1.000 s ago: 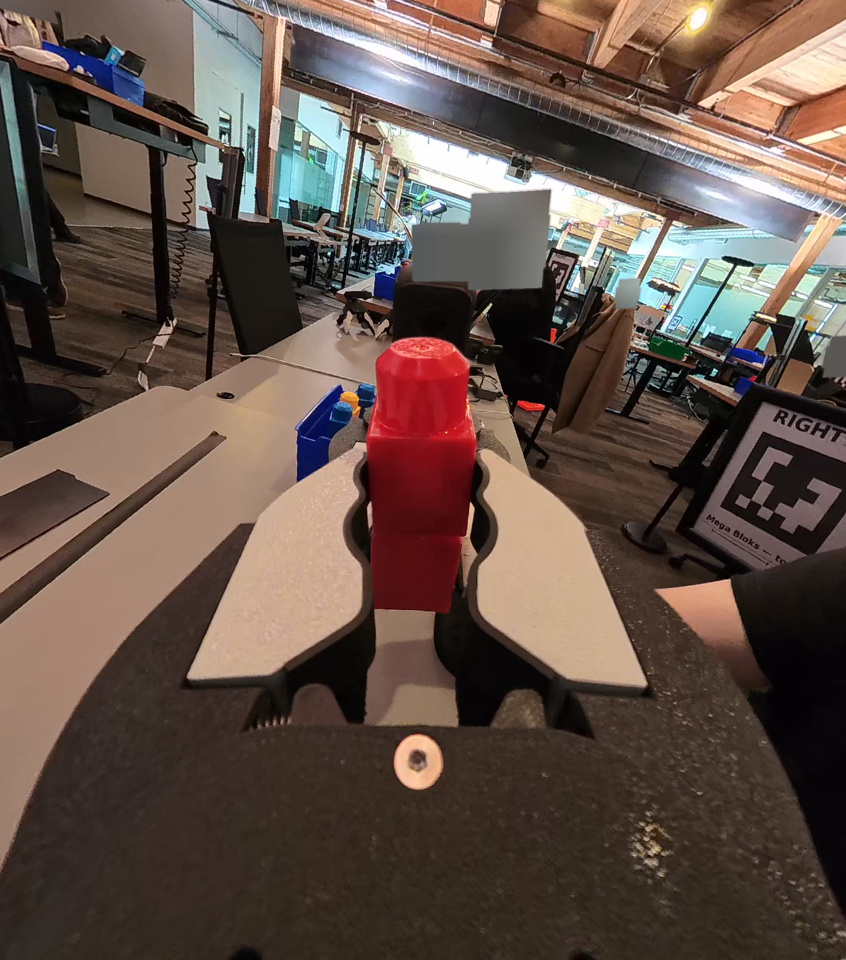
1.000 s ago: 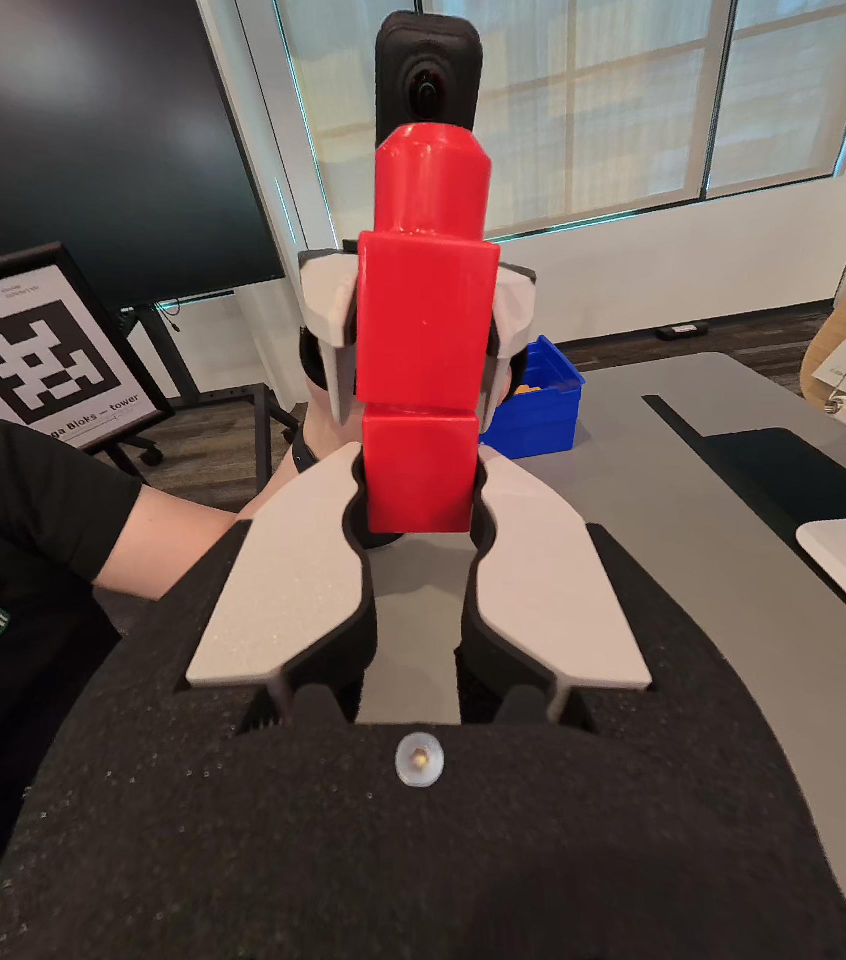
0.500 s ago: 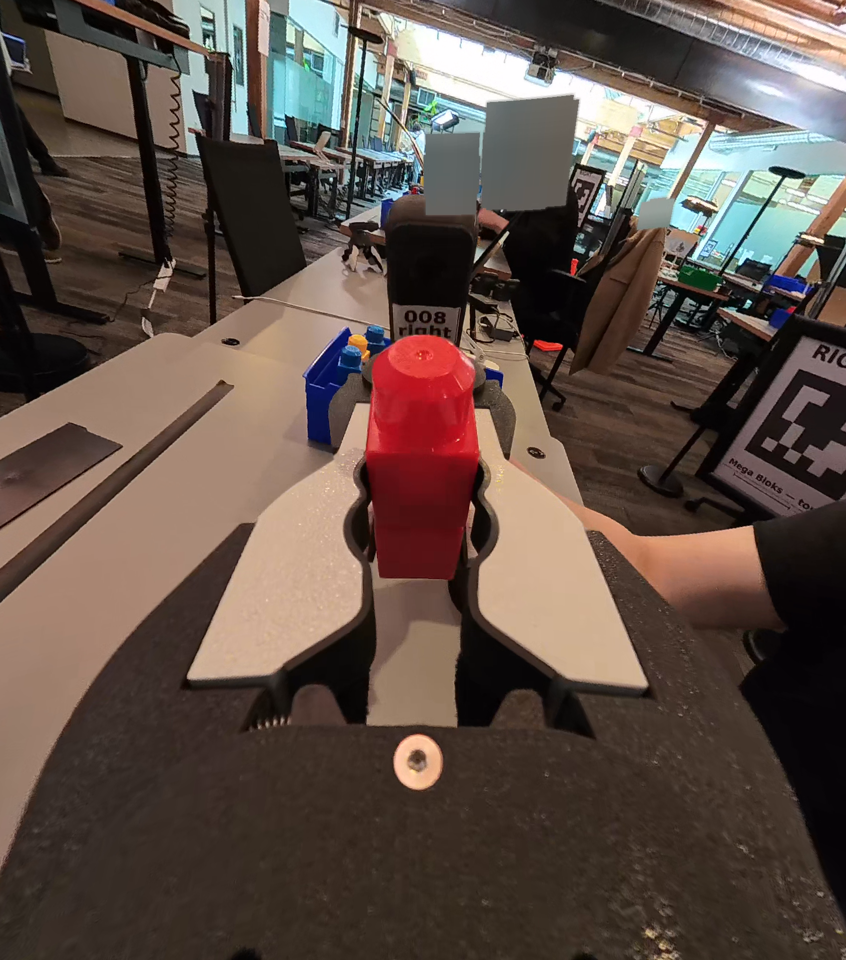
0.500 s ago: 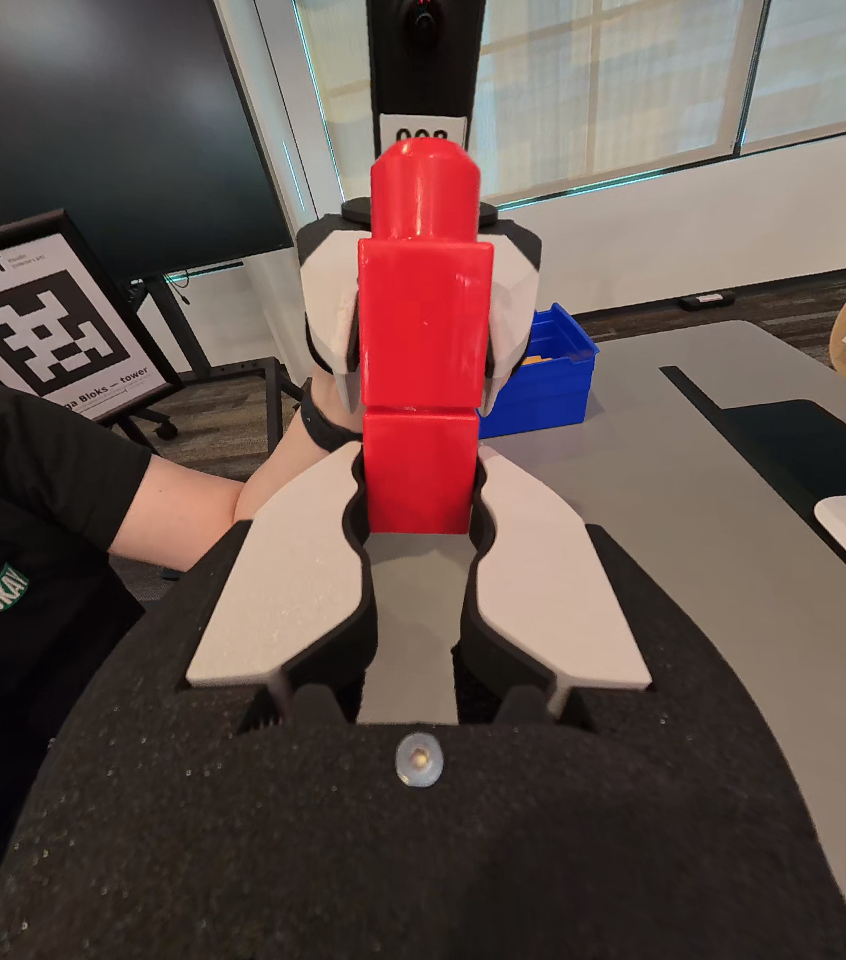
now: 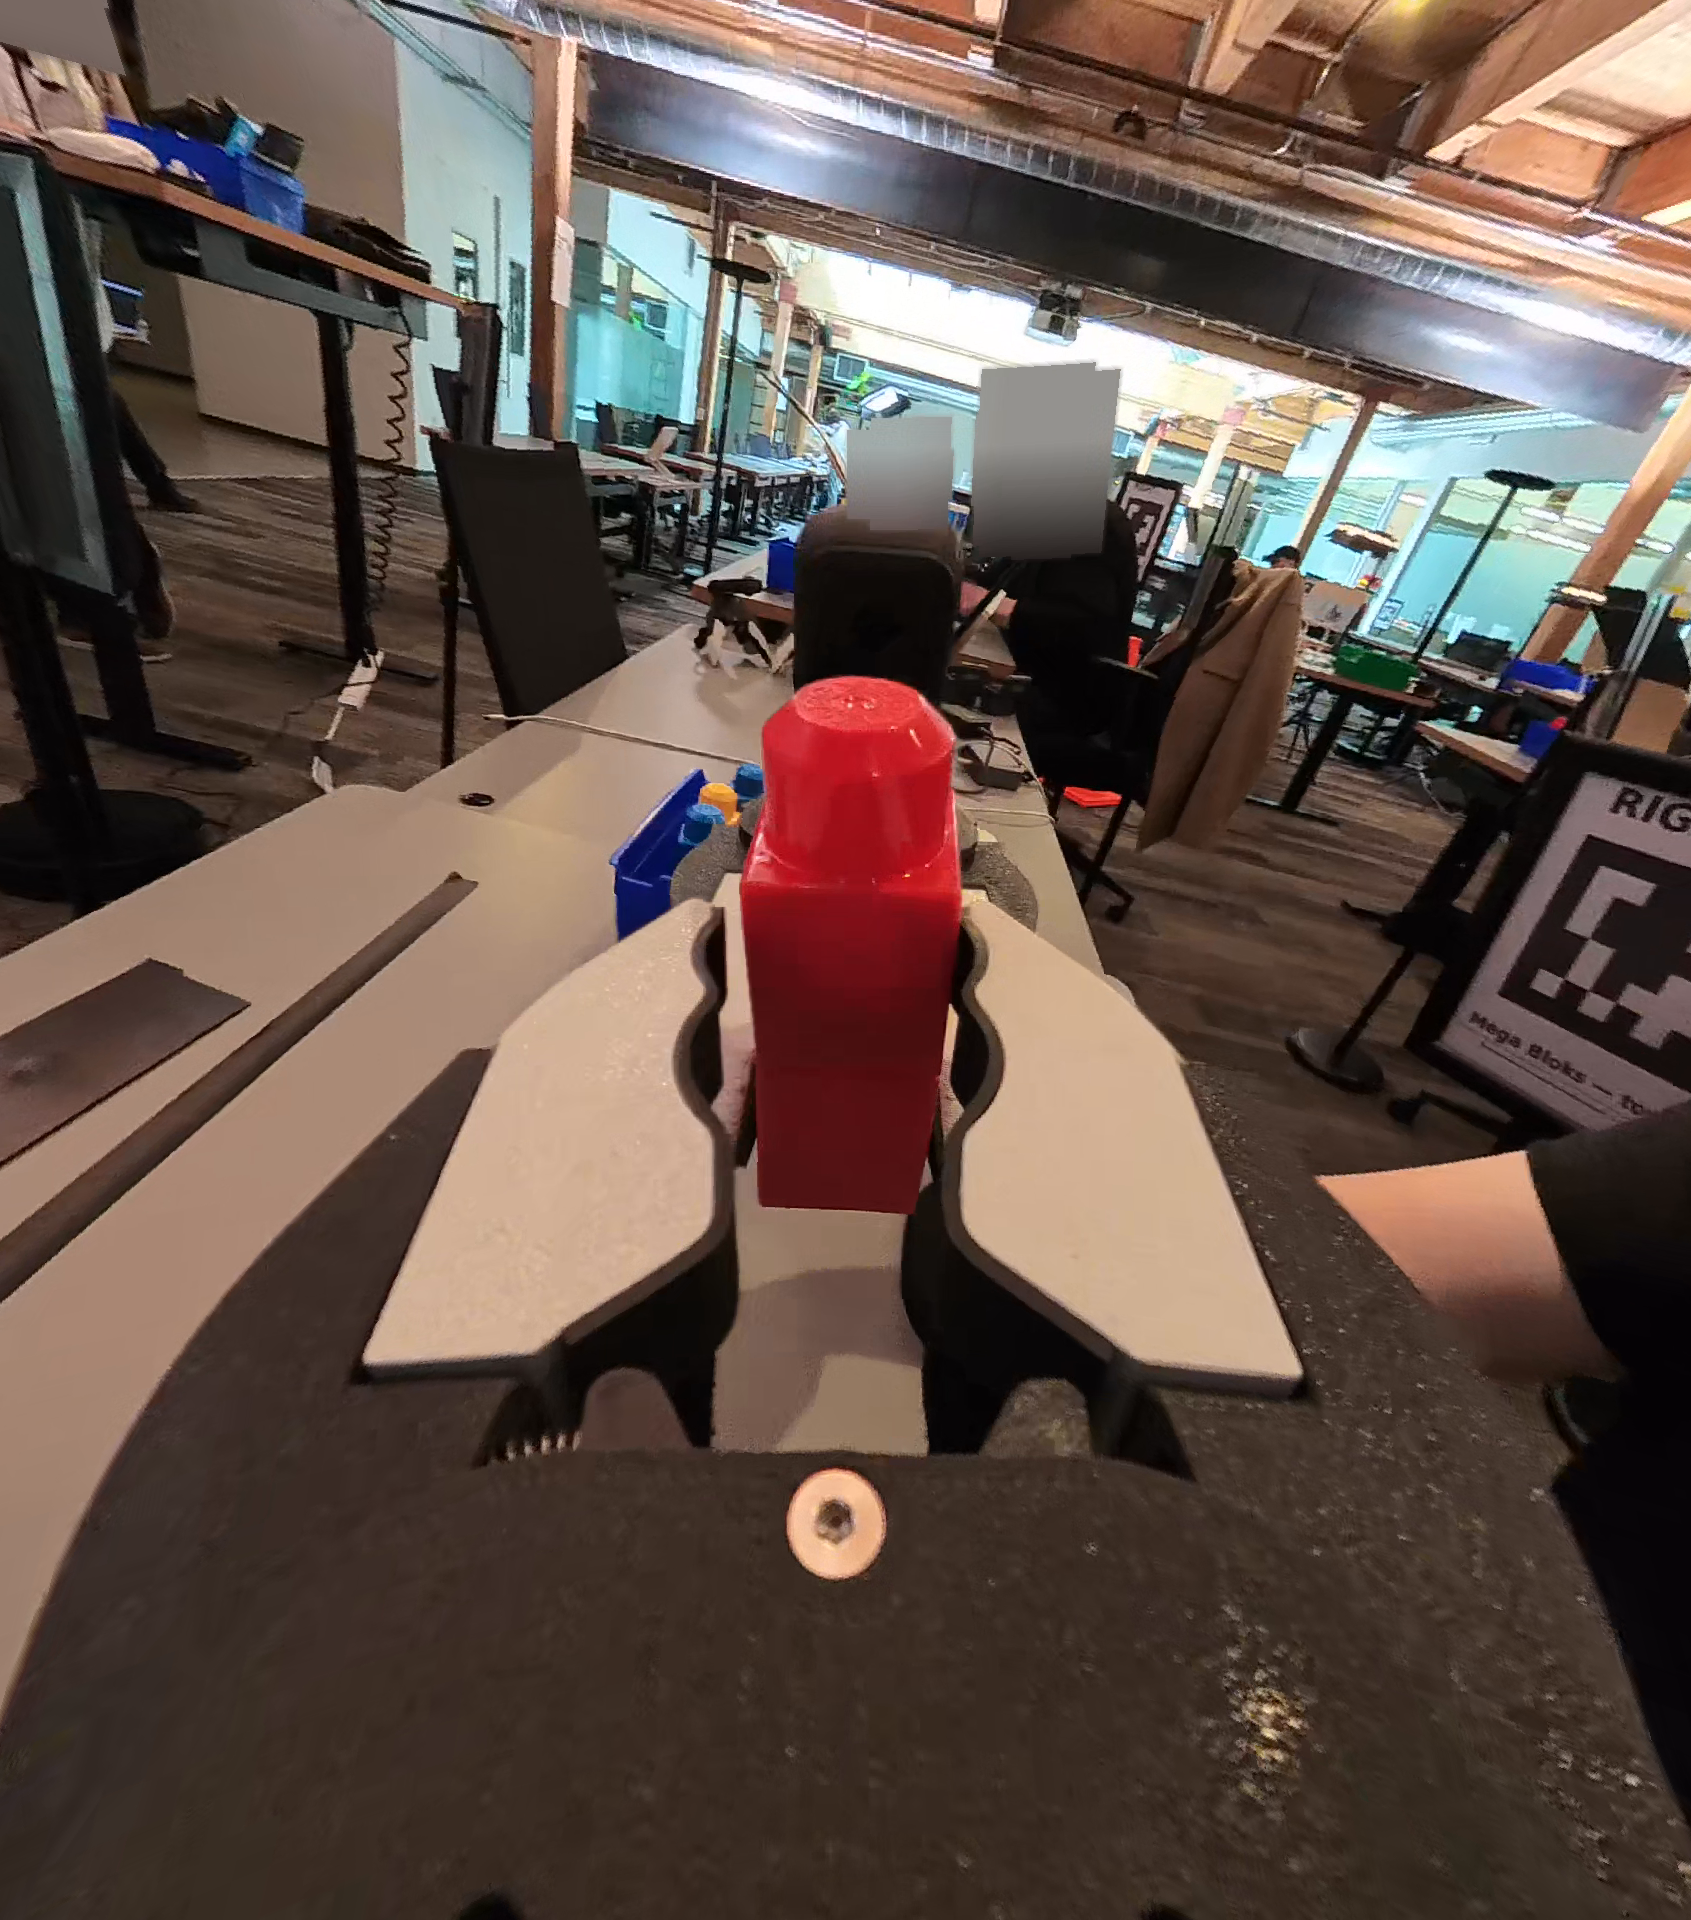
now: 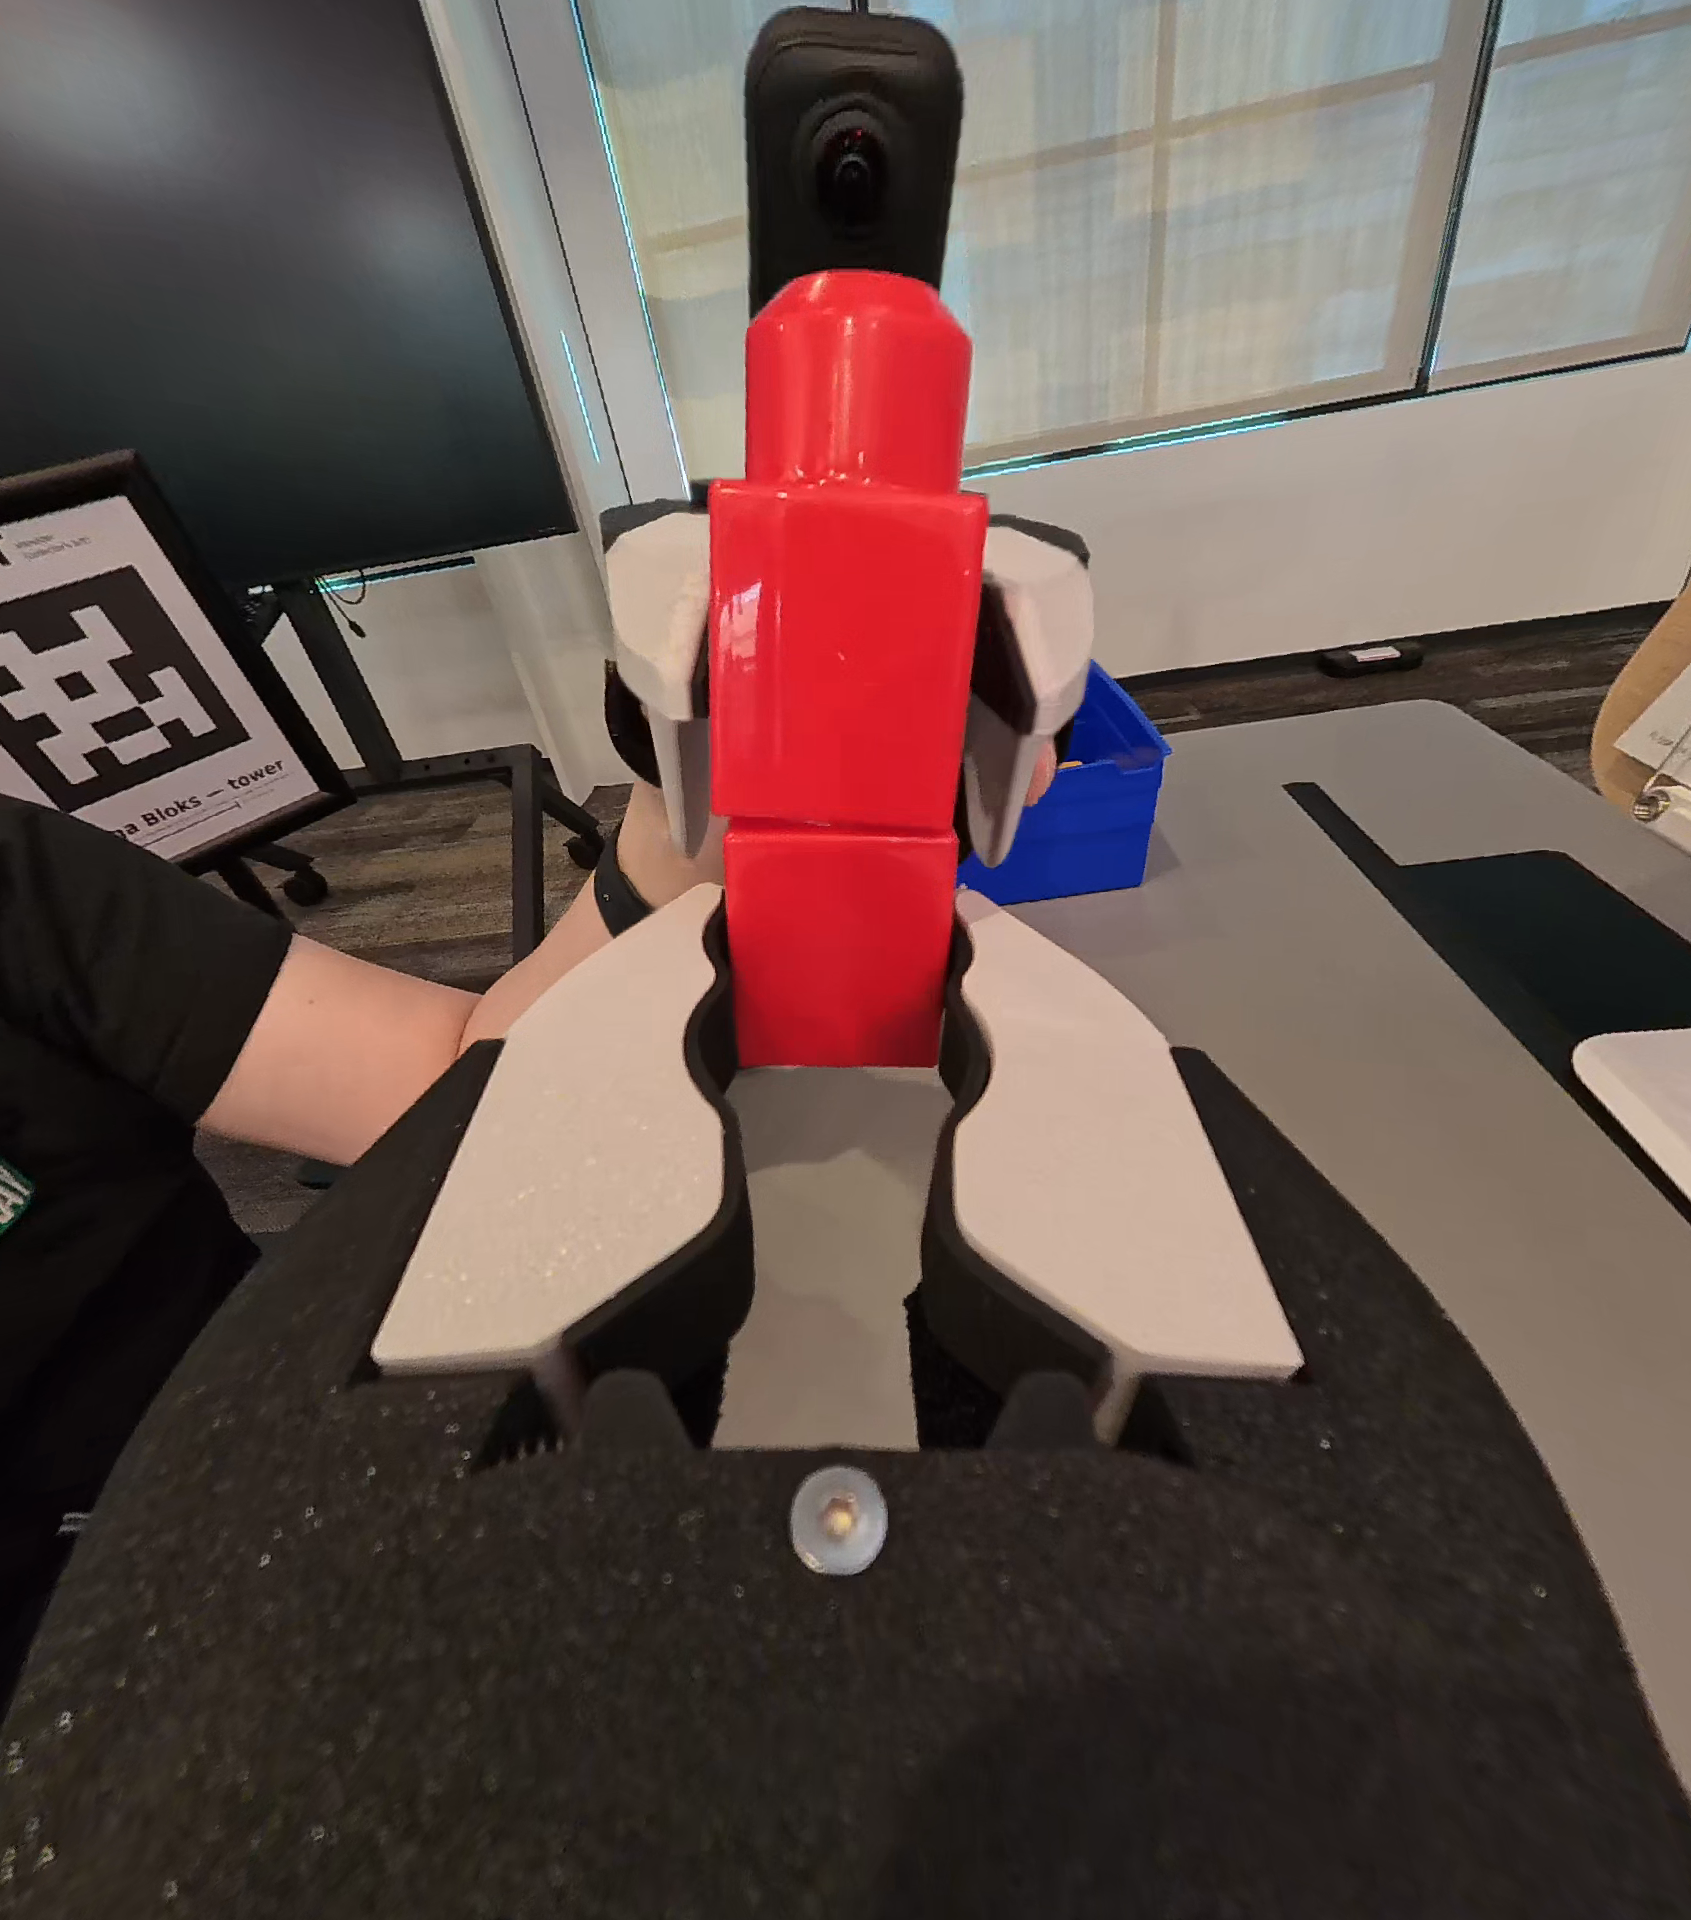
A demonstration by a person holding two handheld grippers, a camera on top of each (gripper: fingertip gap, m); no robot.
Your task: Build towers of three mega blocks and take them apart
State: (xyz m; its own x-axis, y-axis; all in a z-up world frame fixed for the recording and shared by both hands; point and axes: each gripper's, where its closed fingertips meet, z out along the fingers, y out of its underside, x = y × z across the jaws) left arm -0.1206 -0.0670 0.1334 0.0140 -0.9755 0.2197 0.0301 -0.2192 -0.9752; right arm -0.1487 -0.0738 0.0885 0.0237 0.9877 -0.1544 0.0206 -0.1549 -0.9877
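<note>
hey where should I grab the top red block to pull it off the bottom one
Grip the top red block across its two flat side walls, coming in level, as the left gripper does now. The round stud above is probably too slippery, so stay below it. The right gripper clamps the bottom red block the same way.

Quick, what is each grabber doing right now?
Left gripper: shut on the upper red block.
Right gripper: shut on the lower red block.
</note>
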